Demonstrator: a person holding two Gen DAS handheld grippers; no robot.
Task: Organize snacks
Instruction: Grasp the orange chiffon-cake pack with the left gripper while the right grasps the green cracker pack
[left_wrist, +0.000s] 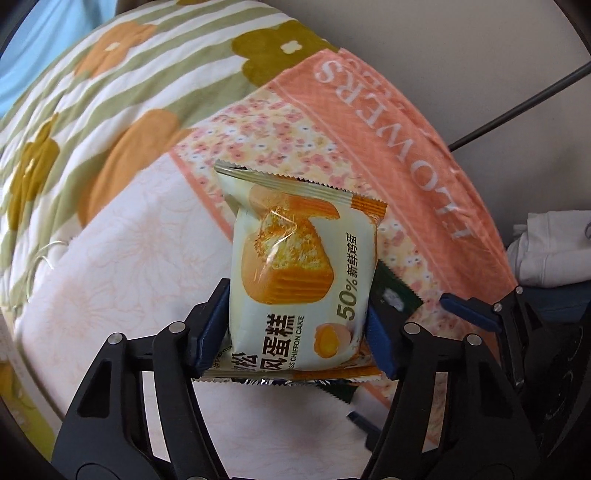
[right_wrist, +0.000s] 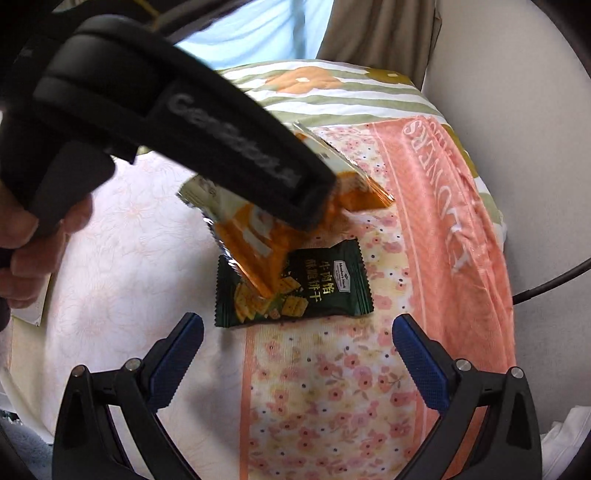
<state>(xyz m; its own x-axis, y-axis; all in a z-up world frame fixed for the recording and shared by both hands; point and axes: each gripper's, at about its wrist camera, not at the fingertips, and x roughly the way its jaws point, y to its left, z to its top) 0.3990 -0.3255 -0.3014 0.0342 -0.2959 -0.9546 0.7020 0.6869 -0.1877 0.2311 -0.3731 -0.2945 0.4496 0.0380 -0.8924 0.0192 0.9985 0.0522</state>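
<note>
Floral bedspread (right_wrist: 332, 387) | left gripper (left_wrist: 297, 325) pinches cake packet (left_wrist: 295, 266) | right gripper (right_wrist: 297, 349) spread, nearer, green cracker packet (right_wrist: 317, 291) straight ahead, lying crosswise.

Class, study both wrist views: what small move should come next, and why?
Probably lower the open right gripper onto the dark green cracker packet and close: the left gripper already clamps the chiffon cake packet, raised above it, leaving most of it exposed.
</note>
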